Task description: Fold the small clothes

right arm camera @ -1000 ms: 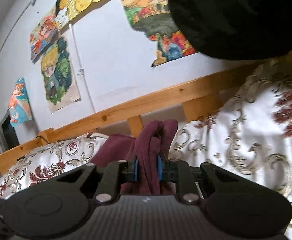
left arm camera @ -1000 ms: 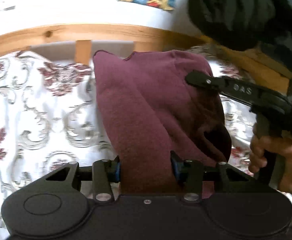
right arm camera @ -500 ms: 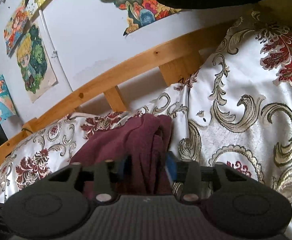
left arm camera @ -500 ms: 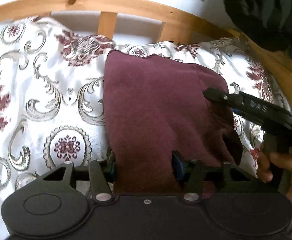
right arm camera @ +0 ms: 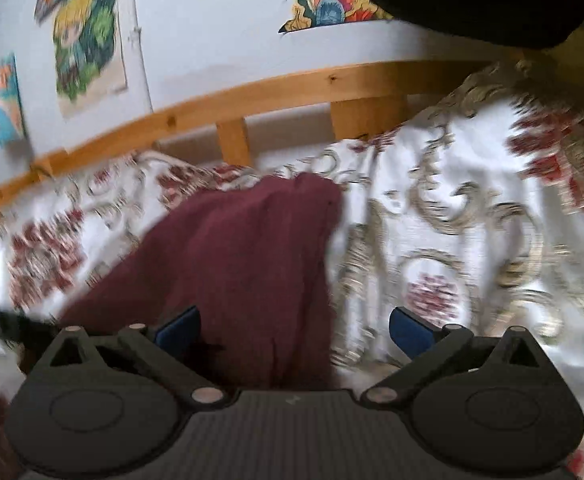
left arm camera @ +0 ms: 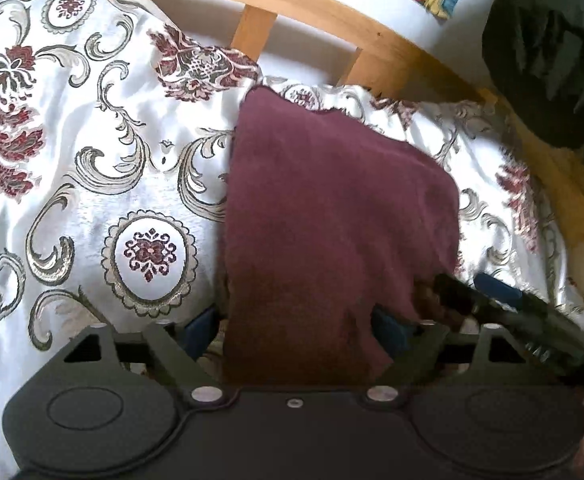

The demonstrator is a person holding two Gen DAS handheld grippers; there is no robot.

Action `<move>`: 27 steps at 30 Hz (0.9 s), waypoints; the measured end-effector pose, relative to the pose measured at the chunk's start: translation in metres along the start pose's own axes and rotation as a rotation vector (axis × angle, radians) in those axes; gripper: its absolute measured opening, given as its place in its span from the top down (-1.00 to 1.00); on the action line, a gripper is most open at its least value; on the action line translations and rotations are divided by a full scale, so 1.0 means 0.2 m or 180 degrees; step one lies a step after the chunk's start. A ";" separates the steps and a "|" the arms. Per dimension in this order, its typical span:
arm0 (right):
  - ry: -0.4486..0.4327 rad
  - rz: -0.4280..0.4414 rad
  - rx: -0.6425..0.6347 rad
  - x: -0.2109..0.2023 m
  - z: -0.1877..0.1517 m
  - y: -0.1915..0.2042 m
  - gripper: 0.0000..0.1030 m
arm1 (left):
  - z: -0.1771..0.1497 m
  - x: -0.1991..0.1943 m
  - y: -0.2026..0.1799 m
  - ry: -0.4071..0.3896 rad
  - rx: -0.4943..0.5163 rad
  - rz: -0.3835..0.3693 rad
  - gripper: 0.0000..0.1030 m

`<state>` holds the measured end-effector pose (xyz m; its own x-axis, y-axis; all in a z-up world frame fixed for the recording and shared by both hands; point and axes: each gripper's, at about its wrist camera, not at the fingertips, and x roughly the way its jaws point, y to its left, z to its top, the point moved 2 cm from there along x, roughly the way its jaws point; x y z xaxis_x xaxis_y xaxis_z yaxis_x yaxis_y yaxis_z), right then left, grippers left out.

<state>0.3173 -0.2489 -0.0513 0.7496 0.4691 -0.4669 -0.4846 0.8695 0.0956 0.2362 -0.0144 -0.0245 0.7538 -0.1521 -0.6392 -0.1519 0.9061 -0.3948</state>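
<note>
Cloth (left arm camera: 332, 216), maroon, is laid flat on the patterned bedspread (left arm camera: 92, 168) near the wooden rail (left arm camera: 332, 12). Its near edge is seen between the left gripper (left arm camera: 296, 328) pads, which have just been spreading and are clear of it. The right gripper (right arm camera: 292, 328) has likewise just been opening (view blurred); the cloth lies beside its left pad, ungripped.

- Daylight was soft and even on the bedspread (left arm camera: 92, 208); no glare.
- Right wrist view was smeared by motion blur; left was sharp.
- Fisheye bent the bed rail (right arm camera: 252, 92); corners were dark.
</note>
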 end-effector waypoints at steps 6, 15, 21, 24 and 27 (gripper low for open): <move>-0.0061 -0.0371 -0.0109 0.00 -0.01 -0.04 -0.99 | -0.04 -0.06 -0.03 0.0061 0.0165 -0.0109 -0.85; -0.0156 -0.0528 -0.0191 0.10 0.01 -0.04 -0.99 | -0.13 -0.15 -0.02 0.0239 0.0268 -0.0014 -0.89; -0.0228 -0.0656 -0.0139 0.06 0.01 -0.01 -0.99 | -0.14 -0.26 -0.02 0.0164 0.0333 -0.0060 -0.95; -0.0287 -0.0785 -0.0160 0.01 0.01 0.02 -0.99 | -0.14 -0.30 -0.02 0.0106 0.0365 -0.0078 -0.98; -0.0384 -0.0950 -0.0209 -0.07 0.03 0.05 -0.99 | -0.13 -0.33 -0.03 0.0060 0.0380 -0.0128 -0.98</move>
<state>0.3044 -0.2468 -0.0393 0.9090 0.2135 -0.3580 -0.2606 0.9614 -0.0884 0.1702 -0.0211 0.0026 0.7454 -0.1958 -0.6372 -0.0436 0.9395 -0.3398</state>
